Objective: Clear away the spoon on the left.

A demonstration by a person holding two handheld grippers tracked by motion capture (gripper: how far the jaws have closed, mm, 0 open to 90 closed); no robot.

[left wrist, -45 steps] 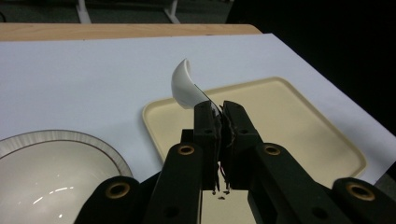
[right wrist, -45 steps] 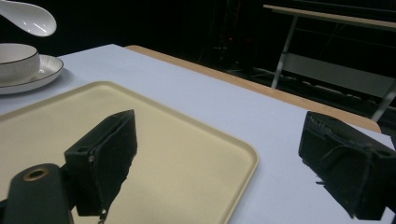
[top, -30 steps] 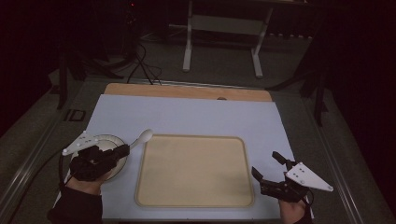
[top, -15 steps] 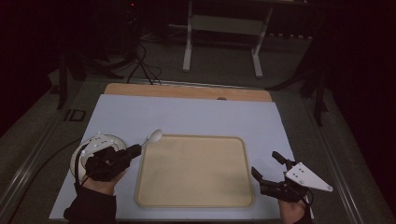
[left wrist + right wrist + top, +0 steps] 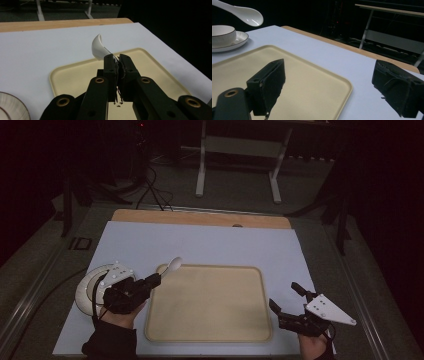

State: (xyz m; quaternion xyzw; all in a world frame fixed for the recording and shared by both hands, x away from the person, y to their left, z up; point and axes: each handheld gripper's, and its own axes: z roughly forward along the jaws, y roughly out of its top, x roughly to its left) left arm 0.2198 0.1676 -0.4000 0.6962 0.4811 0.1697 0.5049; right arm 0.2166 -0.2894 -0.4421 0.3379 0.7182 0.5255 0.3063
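My left gripper is shut on the handle of a white ceramic spoon, and holds it in the air over the far left corner of the beige tray. In the left gripper view the spoon rises from between the closed jaws of the left gripper, its bowl end pointing away. My right gripper rests at the tray's near right corner. Its jaws stand wide open with nothing between them. The right gripper view shows the spoon hanging above a white bowl.
A white bowl sits on a white plate to the left of the tray; the plate is partly under my left hand. The tray lies on a pale blue mat over a wooden table.
My left hand has moved right with the spoon, from over the plate to the tray's left corner. The right gripper has stayed still.
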